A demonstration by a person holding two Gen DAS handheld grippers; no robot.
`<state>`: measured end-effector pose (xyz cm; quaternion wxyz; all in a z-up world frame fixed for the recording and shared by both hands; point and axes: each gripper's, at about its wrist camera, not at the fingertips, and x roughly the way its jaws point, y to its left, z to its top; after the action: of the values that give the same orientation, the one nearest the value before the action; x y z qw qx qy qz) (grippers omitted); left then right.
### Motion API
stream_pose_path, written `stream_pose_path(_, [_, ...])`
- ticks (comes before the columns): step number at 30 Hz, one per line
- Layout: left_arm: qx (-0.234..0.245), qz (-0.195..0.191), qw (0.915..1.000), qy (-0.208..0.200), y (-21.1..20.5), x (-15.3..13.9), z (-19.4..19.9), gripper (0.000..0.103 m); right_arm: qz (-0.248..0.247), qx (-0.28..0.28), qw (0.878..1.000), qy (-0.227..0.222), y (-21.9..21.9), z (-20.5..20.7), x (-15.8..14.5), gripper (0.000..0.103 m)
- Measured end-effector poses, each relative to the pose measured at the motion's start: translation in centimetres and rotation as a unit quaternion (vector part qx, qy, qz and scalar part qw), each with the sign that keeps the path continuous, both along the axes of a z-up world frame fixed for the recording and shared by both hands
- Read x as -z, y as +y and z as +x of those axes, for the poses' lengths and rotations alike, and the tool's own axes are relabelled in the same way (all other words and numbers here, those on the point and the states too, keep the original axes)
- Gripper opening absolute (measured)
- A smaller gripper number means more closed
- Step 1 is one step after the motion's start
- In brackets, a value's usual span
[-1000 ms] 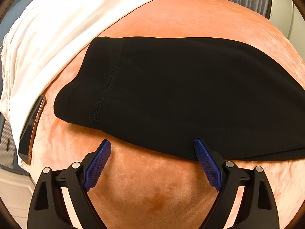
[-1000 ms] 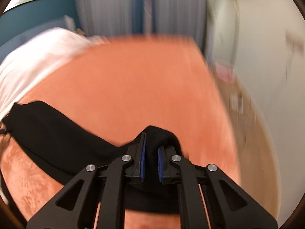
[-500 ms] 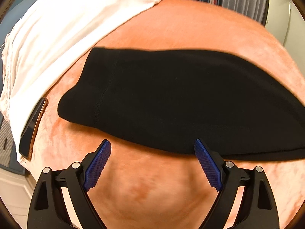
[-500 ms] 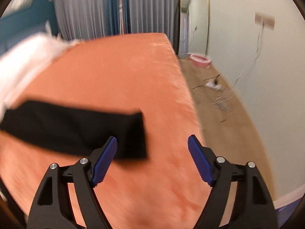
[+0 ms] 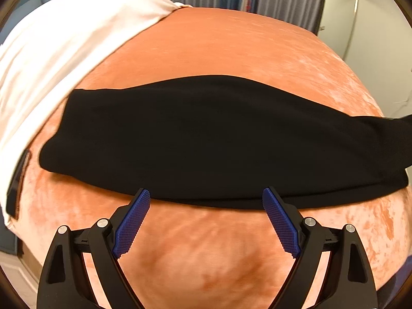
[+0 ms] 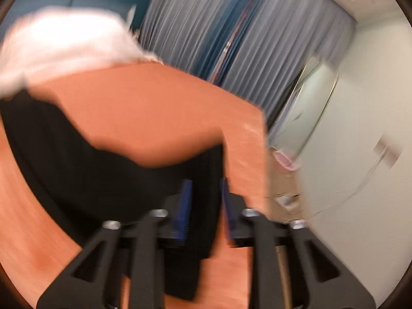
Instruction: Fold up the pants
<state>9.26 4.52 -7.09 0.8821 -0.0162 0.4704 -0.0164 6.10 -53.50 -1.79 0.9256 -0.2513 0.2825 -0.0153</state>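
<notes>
At near edge of bed [image 5: 206, 257], orange velvety cover: left gripper [image 5: 206, 193] hovers with jaws wide, blue pads [image 5: 132, 221] apart, nothing between them; the tips lie just short of the near hem of the pants [image 5: 219, 139]. Pants: black, folded into one long band lying flat across the bed from left to right, left end rounded, right end running out toward the right edge of the bed. Right wrist view, heavy motion blur: right gripper [image 6: 204, 182] sits at that right end. Its jaws have just been opening, yet in the picture they stand narrow. Black cloth fills the gap and both pads look to be against it, as far as the blur allows; more cloth hangs below the fingers. Left edge of bed: dark flat object with a copper-toned rim [image 5: 16, 180], too distorted to identify, partly under a white cloth [image 5: 64, 38] that covers the far left corner. Beyond far edge: grey pleated curtains [image 6: 231, 38]; pale wall [image 6: 360, 128] to the right.
</notes>
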Motion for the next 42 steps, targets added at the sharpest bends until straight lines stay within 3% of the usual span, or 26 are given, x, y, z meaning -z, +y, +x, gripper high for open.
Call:
stream_pose_path(2, [0.009,-0.006,0.9999,0.004,-0.4,0.5,0.0,0.087,-0.044,0.059,0.995,0.073,-2.7,0.2,5.5,0.079])
stream_pose_path(4, [0.014,-0.003,0.9999,0.008,-1.1,0.9,0.0,0.087,-0.040,0.103,0.990,0.087,-4.1,-1.0,7.3,0.076])
stream_pose_path(7, [0.013,0.001,0.9998,0.013,-1.5,1.4,0.2,0.087,0.075,0.090,0.992,0.053,-3.9,-2.9,5.4,0.078])
stream_pose_path(9, [0.007,-0.004,0.9998,0.016,-1.5,1.5,0.3,0.087,0.141,0.080,0.986,0.044,-2.9,-0.8,4.0,0.083])
stream_pose_path(11, [-0.003,-0.013,0.9997,0.021,-1.3,1.6,0.4,0.087,0.210,0.087,0.971,0.070,-3.0,1.8,4.4,0.083])
stream_pose_path(13, [-0.007,-0.022,0.9995,0.023,-1.1,1.7,0.2,0.087,0.247,0.106,0.957,0.106,-4.7,4.9,5.3,0.082])
stream_pose_path(14, [-0.008,-0.026,0.9994,0.022,-0.9,1.6,-0.1,0.087,0.252,0.113,0.952,0.132,-4.3,6.8,6.4,0.076])
stream_pose_path(15, [-0.009,-0.024,0.9995,0.020,-0.8,1.5,-0.4,0.087,0.254,0.113,0.948,0.153,-4.0,7.6,7.5,0.049])
stream_pose_path(16, [-0.009,-0.018,0.9996,0.019,-0.5,1.4,-0.7,0.087,0.255,0.115,0.945,0.171,-3.4,8.6,8.3,0.030])
stream_pose_path(18, [-0.014,0.000,0.9998,0.017,0.4,1.2,-1.1,0.087,0.245,0.096,0.953,0.152,-2.7,7.9,7.7,0.014])
stream_pose_path(19, [-0.019,0.008,0.9996,0.018,1.1,1.1,-1.2,0.087,0.235,0.092,0.959,0.128,-2.8,7.8,6.8,0.014])
stream_pose_path(21, [-0.037,0.015,0.9990,0.021,3.2,1.2,-1.2,0.087,0.256,0.087,0.959,0.089,-5.0,7.9,5.3,0.015])
stream_pose_path(23, [-0.059,0.011,0.9978,0.027,5.4,1.5,-1.0,0.087,0.220,0.141,0.959,0.113,-6.9,9.5,7.0,0.016])
stream_pose_path(25, [-0.087,0.005,0.9958,0.028,8.1,2.0,-0.6,0.087,0.210,0.189,0.947,0.151,-7.8,10.2,9.3,0.016])
stream_pose_path(26, [-0.104,0.002,0.9941,0.028,9.4,2.2,-0.4,0.087,0.240,0.210,0.936,0.151,-8.4,9.7,9.7,0.016])
stream_pose_path(27, [-0.128,-0.005,0.9913,0.030,11.2,2.3,-0.3,0.087,0.258,0.217,0.932,0.135,-8.5,9.2,9.4,0.017])
stream_pose_path(28, [-0.149,-0.020,0.9882,0.030,13.0,2.5,-0.3,0.087,0.284,0.221,0.927,0.104,-8.2,7.7,8.6,0.025])
stream_pose_path(29, [-0.169,-0.038,0.9844,0.031,14.8,2.6,-0.4,0.087,0.293,0.223,0.927,0.077,-7.7,6.3,7.8,0.033])
stream_pose_path(30, [-0.196,-0.059,0.9782,0.032,17.0,2.7,-0.4,0.087,0.292,0.226,0.928,0.051,-7.1,5.0,7.0,0.053])
stream_pose_path(31, [-0.217,-0.081,0.9724,0.029,18.7,2.8,-0.3,0.087,0.289,0.223,0.930,0.027,-5.7,3.4,6.3,0.064])
stream_pose_path(33, [-0.253,-0.128,0.9587,0.022,22.3,3.0,-0.2,0.087,0.286,0.206,0.936,0.016,-3.2,2.7,5.3,0.065])
stream_pose_path(35, [-0.267,-0.156,0.9508,0.021,24.2,3.3,0.2,0.087,0.292,0.186,0.938,0.017,-0.3,1.4,5.2,0.065])
stream_pose_path(40, [-0.264,-0.181,0.9469,0.033,25.9,4.7,2.7,0.086,0.306,0.156,0.939,0.024,6.9,0.8,5.5,0.069])
stream_pose_path(42, [-0.265,-0.187,0.9459,0.019,26.2,4.9,3.5,0.075,0.300,0.147,0.942,0.029,9.2,0.6,6.1,0.072])
